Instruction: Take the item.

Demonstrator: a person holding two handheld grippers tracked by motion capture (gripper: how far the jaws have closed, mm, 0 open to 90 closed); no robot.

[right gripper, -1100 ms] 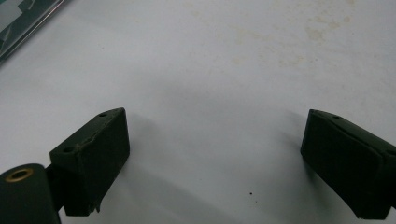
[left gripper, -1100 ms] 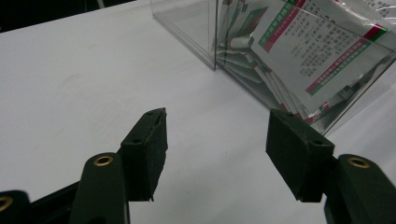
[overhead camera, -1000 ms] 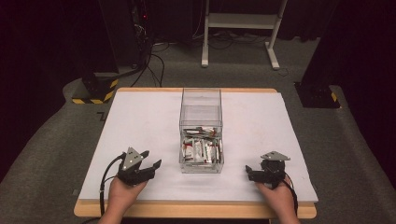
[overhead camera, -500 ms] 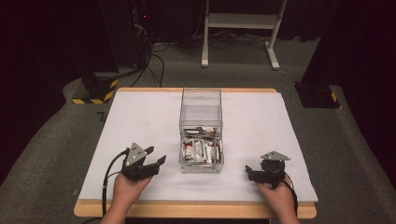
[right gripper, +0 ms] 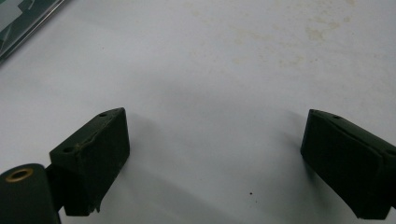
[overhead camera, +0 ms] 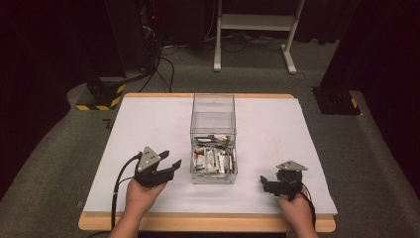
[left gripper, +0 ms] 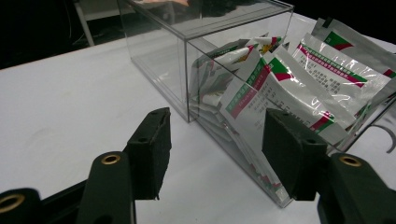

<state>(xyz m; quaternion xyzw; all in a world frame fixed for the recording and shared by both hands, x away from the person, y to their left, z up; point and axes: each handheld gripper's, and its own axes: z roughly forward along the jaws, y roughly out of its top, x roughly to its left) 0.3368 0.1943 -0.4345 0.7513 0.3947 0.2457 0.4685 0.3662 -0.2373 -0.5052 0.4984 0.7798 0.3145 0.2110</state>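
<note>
**Ana:** Since a second ago the left gripper has slid in toward the clear box and lifted a little off the tabletop; its jaws have just been closing slightly, with nothing between them. The right gripper has not budged.

**Ben:** So both are empty?

**Ana:** Yes. The left gripper is spread wide, pointing at the near corner of the box, just beside it. The right gripper is also spread, over bare tabletop, well apart from the box.

**Ben:** And the packets?

**Ana:** The packets lie in the near half of the box, loosely stacked and slanted. From the left gripper's camera the packets lean against the clear wall, some poking above it.

**Ben:** What worries you?

**Ana:** The box looks light and nothing braces it. If the left gripper pushes on at this angle, I'd expect a jaw to hit the corner and shove or twist the box across the tabletop. The packets are slick and overlapped, so a pinch may take several, or slip off a glossy edge.

**Ben:** And farther back?

**Ana:** The far half of the box is empty, so a nudged stack could slide back there, harder to reach.
</note>
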